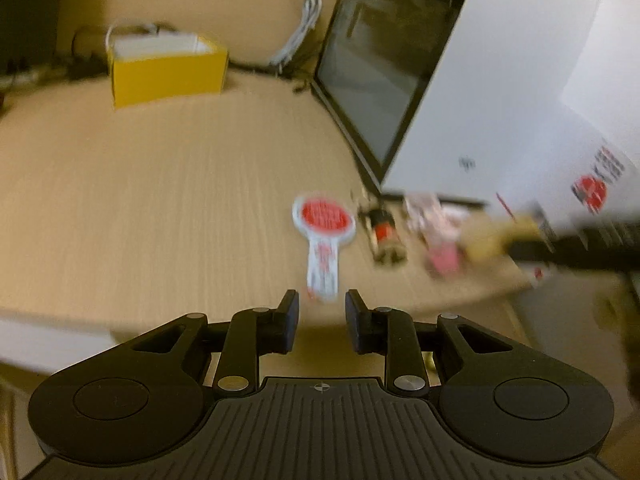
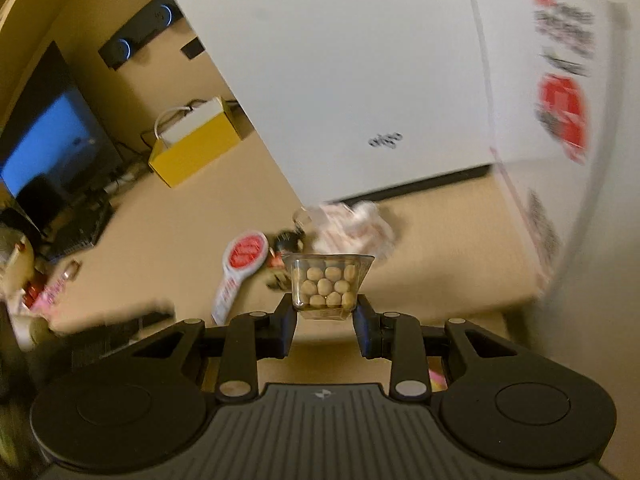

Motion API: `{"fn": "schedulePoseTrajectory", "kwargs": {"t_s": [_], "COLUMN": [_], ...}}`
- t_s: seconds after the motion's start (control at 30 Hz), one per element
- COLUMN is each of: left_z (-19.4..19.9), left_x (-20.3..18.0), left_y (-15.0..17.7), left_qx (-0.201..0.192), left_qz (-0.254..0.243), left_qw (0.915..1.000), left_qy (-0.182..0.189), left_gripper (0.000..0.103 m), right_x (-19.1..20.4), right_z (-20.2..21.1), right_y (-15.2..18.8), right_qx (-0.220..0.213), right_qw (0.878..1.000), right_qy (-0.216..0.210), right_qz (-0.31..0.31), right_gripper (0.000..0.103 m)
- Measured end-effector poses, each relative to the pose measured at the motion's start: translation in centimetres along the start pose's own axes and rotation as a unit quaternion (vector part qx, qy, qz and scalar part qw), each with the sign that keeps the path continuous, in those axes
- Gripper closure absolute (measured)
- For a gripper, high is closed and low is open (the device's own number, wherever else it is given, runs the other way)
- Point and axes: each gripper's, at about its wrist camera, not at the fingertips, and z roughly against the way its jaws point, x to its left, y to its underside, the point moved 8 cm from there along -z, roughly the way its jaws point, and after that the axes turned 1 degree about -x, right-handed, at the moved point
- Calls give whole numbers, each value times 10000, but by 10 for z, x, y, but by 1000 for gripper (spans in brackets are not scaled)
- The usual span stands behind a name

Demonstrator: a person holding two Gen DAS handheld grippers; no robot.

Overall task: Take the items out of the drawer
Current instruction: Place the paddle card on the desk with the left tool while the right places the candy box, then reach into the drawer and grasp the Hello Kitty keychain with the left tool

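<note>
A yellow box stands at the far side of the counter, with white cables near it. A big white appliance with a dark glass door stands on the right. A screen glows blue by the wall.

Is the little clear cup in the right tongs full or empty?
Full, or nearly: the clear cup, clamped between the right tongs, shows round tan balls stacked up its see-through wall. Whether a lid covers it, cannot tell.
</note>
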Motion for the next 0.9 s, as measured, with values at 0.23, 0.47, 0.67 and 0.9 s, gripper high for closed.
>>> {"fn": "schedulePoseTrajectory", "kwargs": {"t_s": [0.23, 0.47, 0.67, 0.9], "left_z": [4, 0, -6, -17], "left_x": [11, 18, 12, 3], "left_y": [42, 55, 62, 78], "left_qx": [491, 634, 837, 1140], "left_qz": [174, 225, 30, -162], "left_qw": [9986, 9977, 9965, 9934], "left_qy": [-61, -125, -63, -4], "left_gripper": [75, 75, 75, 75], "right_x": [-33, -36, -25, -14], "right_z": [-58, -63, -42, -20], "right_y": [-29, -20, -12, 1], "right_qx": [76, 51, -364, -663], "right_qw": [9983, 9939, 9797, 9743], "right_qy": [540, 1099, 1792, 1834], "right_qz": [-221, 10, 817, 1126], "right_gripper": [62, 58, 42, 16]}}
